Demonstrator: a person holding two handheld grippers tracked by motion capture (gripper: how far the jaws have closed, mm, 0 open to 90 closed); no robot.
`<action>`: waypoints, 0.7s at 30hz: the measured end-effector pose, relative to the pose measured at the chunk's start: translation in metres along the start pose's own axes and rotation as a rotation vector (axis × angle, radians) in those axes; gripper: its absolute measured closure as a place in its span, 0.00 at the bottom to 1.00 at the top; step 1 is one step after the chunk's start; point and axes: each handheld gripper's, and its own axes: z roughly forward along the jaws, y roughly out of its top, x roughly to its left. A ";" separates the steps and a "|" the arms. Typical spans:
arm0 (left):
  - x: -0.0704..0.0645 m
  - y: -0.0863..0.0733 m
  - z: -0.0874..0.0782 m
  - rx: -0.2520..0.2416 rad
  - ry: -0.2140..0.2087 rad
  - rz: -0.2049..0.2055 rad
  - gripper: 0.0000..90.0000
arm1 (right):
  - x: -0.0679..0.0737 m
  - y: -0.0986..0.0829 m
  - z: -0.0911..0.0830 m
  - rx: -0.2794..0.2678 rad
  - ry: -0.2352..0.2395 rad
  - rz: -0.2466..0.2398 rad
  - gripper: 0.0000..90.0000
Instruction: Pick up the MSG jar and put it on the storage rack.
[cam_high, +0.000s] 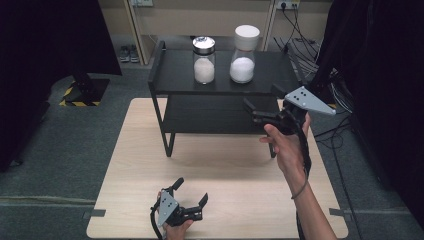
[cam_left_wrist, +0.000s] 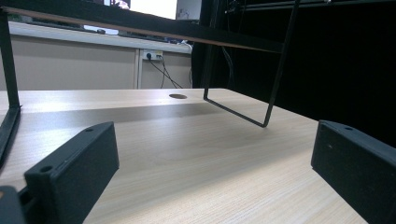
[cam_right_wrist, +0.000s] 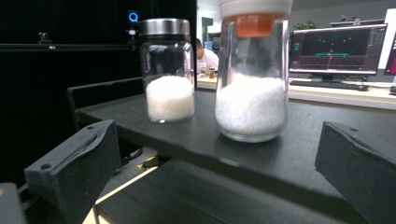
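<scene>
Right hand-held gripper (cam_high: 261, 107) is raised at the front right edge of the black two-tier shelf (cam_high: 170, 80), jaws spread wide and empty, aimed at the two jars on the top tier. Nearest to it is the white-capped jar (cam_high: 243, 55), upright, roughly half full of white granules; in the right gripper view this jar (cam_right_wrist: 252, 74) sits just ahead between the jaw lines, not touched. The metal-lidded jar (cam_high: 204, 60) stands beside it to the left, apart from it, same white fill.

Left hand-held gripper (cam_high: 191, 192) rests low at the near edge of the table (cam_high: 225, 170), jaws released, holding nothing; its own view looks along the bare wood toward the shelf legs.

Step judged: approach phase of a reach for the white-capped jar, no grasp yet. Next move likely calls for pushing the right gripper forward and a bit up so the jaws straddle the glass body below the cap, then closing. Risk: jaw tip nudging the jar back or clipping the shelf edge.
</scene>
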 end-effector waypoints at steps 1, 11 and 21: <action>0.000 0.000 0.000 0.000 0.000 0.001 0.00 | 0.000 0.000 0.000 0.000 0.000 0.000 0.00; 0.000 0.000 0.000 -0.002 -0.004 0.001 0.00 | 0.007 -0.031 -0.012 0.015 0.021 -0.017 0.00; 0.001 0.000 0.000 -0.002 -0.007 0.003 0.00 | 0.010 -0.064 -0.021 0.032 0.039 -0.014 0.00</action>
